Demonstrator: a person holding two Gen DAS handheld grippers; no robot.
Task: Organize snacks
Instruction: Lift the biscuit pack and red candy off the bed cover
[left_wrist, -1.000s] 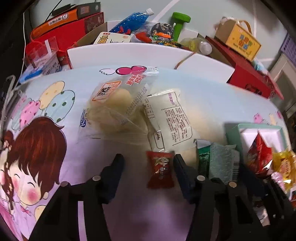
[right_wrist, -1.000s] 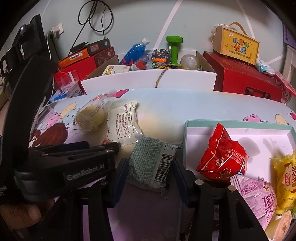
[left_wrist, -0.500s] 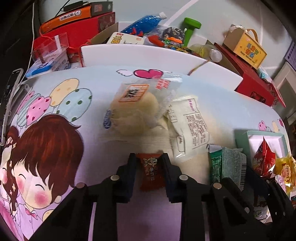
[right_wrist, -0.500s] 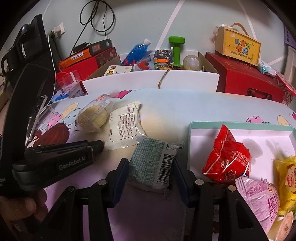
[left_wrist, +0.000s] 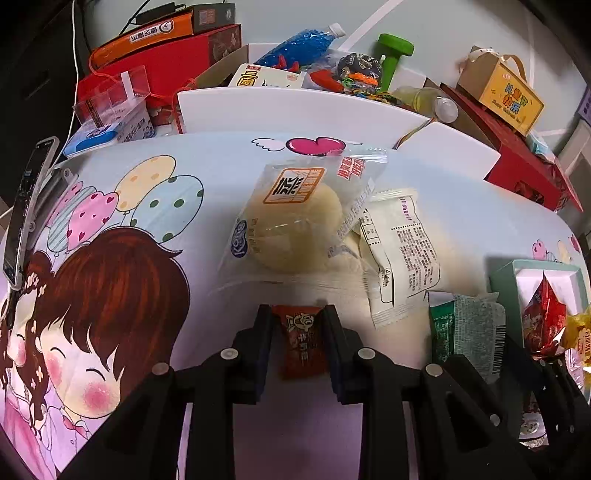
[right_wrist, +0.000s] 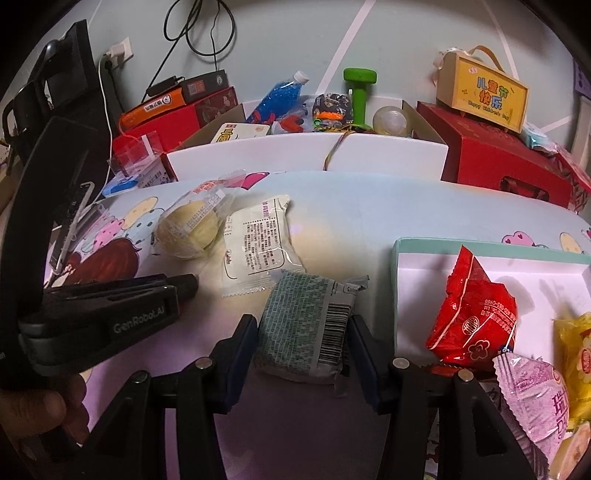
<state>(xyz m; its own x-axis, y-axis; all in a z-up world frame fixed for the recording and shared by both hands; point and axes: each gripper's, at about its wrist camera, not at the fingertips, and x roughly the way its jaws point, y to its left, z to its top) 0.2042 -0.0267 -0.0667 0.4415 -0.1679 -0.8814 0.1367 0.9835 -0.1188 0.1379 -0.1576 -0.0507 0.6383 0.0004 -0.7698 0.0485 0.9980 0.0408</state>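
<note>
My left gripper (left_wrist: 297, 317) is shut on a small red candy packet (left_wrist: 303, 341) on the cartoon tablecloth. My right gripper (right_wrist: 303, 328) is shut on a green-grey snack pack (right_wrist: 308, 328), which also shows in the left wrist view (left_wrist: 467, 332). A clear-wrapped round bun (left_wrist: 295, 230) and a white wrapped pastry (left_wrist: 400, 247) lie just beyond the left gripper. A mint-rimmed white tray (right_wrist: 402, 251) to the right holds a red packet (right_wrist: 474, 314), a pink packet (right_wrist: 535, 398) and a yellow packet (right_wrist: 576, 354).
White open boxes (right_wrist: 306, 151) with toys, a blue bottle (right_wrist: 280, 96) and a green dumbbell (right_wrist: 359, 92) stand behind the table. Red gift boxes (right_wrist: 495, 155) stand at the back right. A phone (left_wrist: 26, 206) lies at the table's left edge.
My left gripper closed on the red candy packet, which lay loose between its open fingers a second ago. My right gripper narrowed onto the green-grey pack.
</note>
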